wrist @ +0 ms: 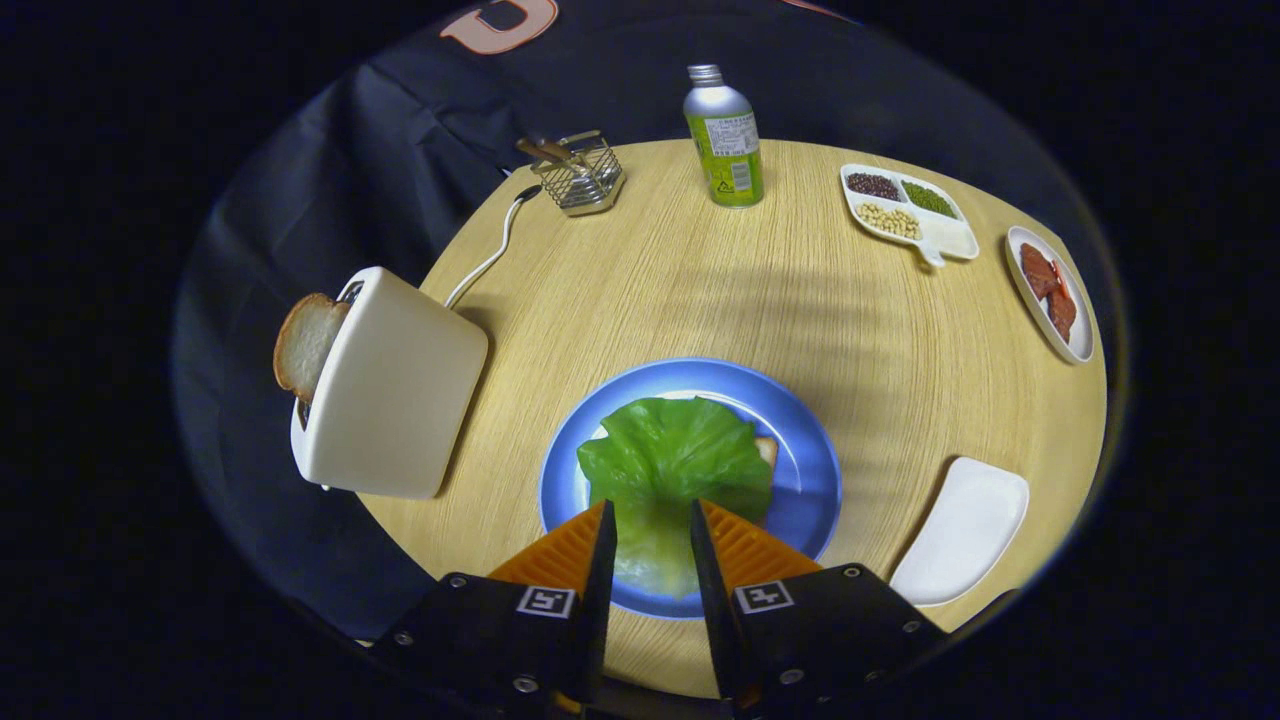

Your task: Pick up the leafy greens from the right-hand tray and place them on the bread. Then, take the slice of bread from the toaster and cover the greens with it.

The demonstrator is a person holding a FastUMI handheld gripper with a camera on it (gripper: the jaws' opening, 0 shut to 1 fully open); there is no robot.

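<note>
Round wooden table (760, 300). Far side: a metal bottle (724, 140) with green label stands upright, a wire basket (580, 175) to its left holding a couple of wooden-handled items, too small to identify. To the right of the bottle, a white divided dish (945, 235) with dark, green and pale beans in separate compartments; beyond it at the table's rim a white oval plate (1080, 340) with reddish slices. Near right of the fingers, a white tray (962, 535), nothing on it.

Toaster (395, 390) stands left of the blue plate (810, 470), near but apart, its white cord (495, 245) running back toward the basket. Slice of bread (303, 343) sticks out of the toaster's slot, standing on edge; its lower part is hidden inside.

Leafy greens (675, 455) lie on the blue plate, covering the bread (767, 450) beneath; only a small corner of that bread peeks out at the leaf's right side. Leaf's long axis runs from the fingers away toward the bottle, broad ruffled end farthest, paler stem end nearest.

Gripper (651, 530): fingers parted, the leaf's pale near end seen in the gap between the tips. Whether the tips touch the leaf cannot be told; they do not pinch it.
</note>
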